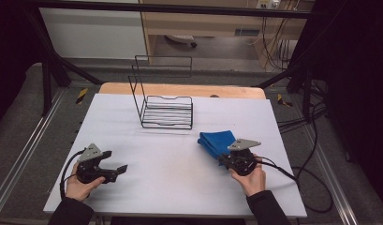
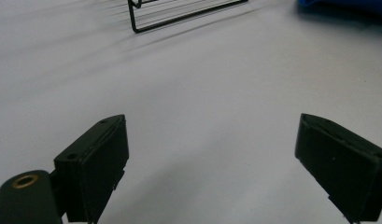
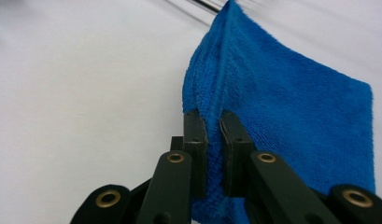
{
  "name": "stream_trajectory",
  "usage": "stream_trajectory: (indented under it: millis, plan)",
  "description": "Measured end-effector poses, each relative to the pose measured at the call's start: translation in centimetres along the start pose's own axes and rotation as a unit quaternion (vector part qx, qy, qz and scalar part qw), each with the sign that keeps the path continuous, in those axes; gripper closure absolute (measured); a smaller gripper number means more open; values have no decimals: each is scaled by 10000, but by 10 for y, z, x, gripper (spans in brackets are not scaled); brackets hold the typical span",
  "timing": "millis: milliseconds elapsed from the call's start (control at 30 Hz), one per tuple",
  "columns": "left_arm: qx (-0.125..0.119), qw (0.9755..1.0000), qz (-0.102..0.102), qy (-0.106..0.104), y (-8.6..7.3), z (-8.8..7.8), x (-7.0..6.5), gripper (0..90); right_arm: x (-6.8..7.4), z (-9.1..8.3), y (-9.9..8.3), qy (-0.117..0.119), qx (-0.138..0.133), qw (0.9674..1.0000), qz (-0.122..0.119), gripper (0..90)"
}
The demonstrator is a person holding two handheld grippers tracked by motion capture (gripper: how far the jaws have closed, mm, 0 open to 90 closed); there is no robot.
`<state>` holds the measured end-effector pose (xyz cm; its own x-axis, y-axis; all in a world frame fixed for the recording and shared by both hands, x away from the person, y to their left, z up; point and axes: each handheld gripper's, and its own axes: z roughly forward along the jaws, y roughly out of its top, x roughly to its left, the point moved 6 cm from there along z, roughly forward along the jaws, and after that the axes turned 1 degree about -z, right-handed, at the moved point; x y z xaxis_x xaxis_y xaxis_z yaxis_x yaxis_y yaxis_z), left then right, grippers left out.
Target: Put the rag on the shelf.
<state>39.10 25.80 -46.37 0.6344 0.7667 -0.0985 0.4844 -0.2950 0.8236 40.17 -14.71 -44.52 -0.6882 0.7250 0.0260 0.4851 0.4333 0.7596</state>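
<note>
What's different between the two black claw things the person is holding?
The left gripper has its jaws spread wide with nothing between them; the right gripper is pinched shut on the blue cloth's edge. The left is over bare white table, the right beside the cloth. Both are black and hand-held.

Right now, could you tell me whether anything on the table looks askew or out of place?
Nothing stands out. The black wire rack stands upright, and the folded blue cloth is tidy, its edge pinched in the right gripper.
</note>
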Motion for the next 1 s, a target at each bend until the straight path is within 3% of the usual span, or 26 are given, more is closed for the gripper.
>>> stream_trajectory:
  millis: [267, 433, 533, 667, 833, 900, 1000]
  plan:
    - [1, 10000, -18, 11, 0, 0, 0, 96, 45, 19, 14, 530, 29, 9986, -68, 835]
    - [-14, 10000, -16, 8, 1, 0, 0, 96, 70, 29, 17, 737, 201, 9970, -124, 835]
    - [2, 10000, -8, 5, 0, 0, 0, 96, 79, 33, 14, 804, 350, 9961, -133, 835]
    - [10, 10000, 6, 3, 0, 0, -1, 96, 83, 40, 8, 871, 453, 9950, -186, 806]
    - [15, 10000, 9, -1, 0, 0, -1, 96, 86, 38, 11, 1145, 214, 9930, -201, 589]
    - [13, 10000, 8, -3, 0, 0, -1, 96, 82, 30, 16, 1123, 36, 9935, -204, 499]
    - [16, 10000, 11, -7, 0, 0, -2, 96, 62, 17, 19, 887, -171, 9959, -42, 475]
